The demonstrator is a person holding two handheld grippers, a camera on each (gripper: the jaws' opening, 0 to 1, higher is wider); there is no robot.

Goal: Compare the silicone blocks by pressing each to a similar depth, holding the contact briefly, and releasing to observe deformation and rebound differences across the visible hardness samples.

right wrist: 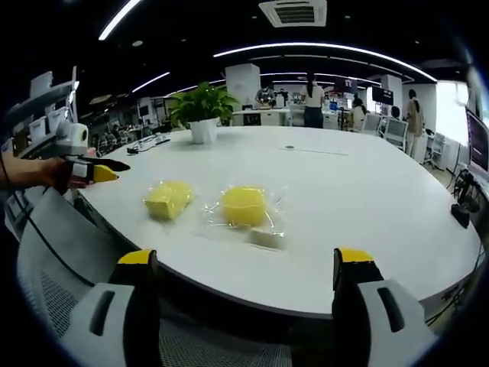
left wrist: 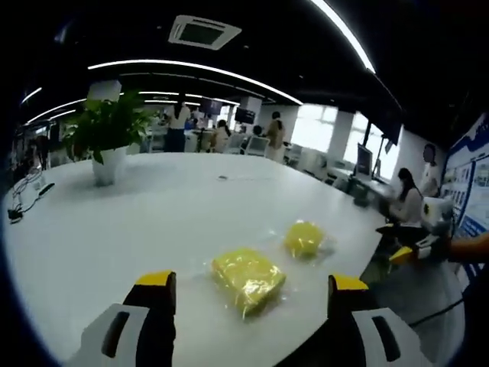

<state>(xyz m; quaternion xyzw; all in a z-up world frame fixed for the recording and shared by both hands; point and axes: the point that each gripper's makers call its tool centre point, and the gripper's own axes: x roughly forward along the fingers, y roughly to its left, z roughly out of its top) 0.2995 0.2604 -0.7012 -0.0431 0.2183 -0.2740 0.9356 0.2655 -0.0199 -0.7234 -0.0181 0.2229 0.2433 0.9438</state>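
Silicone blocks, two yellow ones in clear wrap, lie near the edge of the white table [left wrist: 114, 229], untouched. The left gripper [left wrist: 252, 294] has its jaws wide and empty just short of the nearer block [left wrist: 247, 277]; the right gripper [right wrist: 246, 267] hangs off the table with its jaws also wide, facing the rounder block [right wrist: 244, 206]. Pressing seems not yet begun; next, one jaw tip must come down on a block. A potted plant [left wrist: 107, 138] stands well apart, and nothing blocks the way.

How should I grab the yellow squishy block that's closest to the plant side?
Probably across the two long sides of the yellow block, coming from above. It lies flat on the white table in a clear wrapper, so only its sides offer a hold. The left hand-held gripper is open and near it.
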